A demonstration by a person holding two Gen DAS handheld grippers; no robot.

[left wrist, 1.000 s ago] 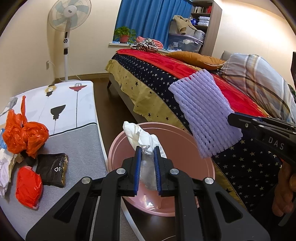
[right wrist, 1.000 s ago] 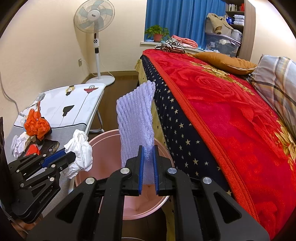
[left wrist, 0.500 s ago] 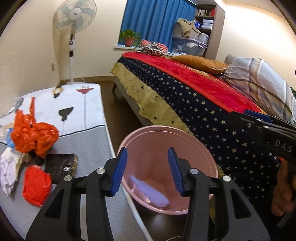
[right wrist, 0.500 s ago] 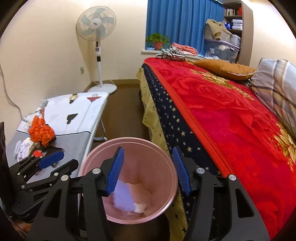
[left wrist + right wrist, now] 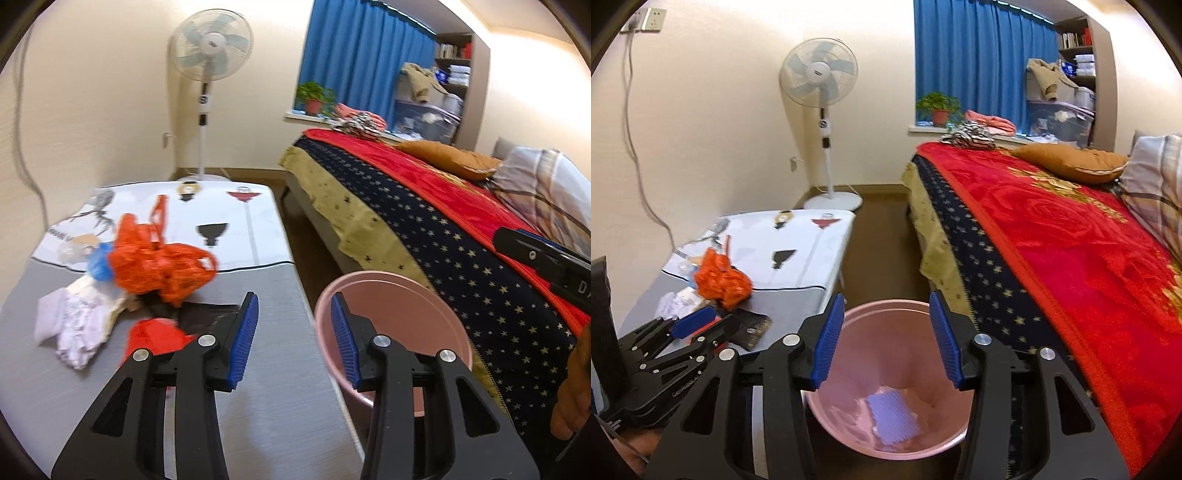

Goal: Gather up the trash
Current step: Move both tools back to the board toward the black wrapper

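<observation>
Both my tools are wide and hold nothing.

My left tool (image 5: 293, 332) is over the table (image 5: 258, 387) edge; my right tool (image 5: 886, 336) over the pink bin (image 5: 886, 387). An orange bag (image 5: 159, 266) and white paper (image 5: 77, 328) lie near the table's left edge.

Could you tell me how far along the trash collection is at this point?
Partly done: purple foam netting lies in the pink bin. Nothing is in hand; the left tool and right tool are open. Orange bags, white paper and a dark wrapper remain on the table.
</observation>
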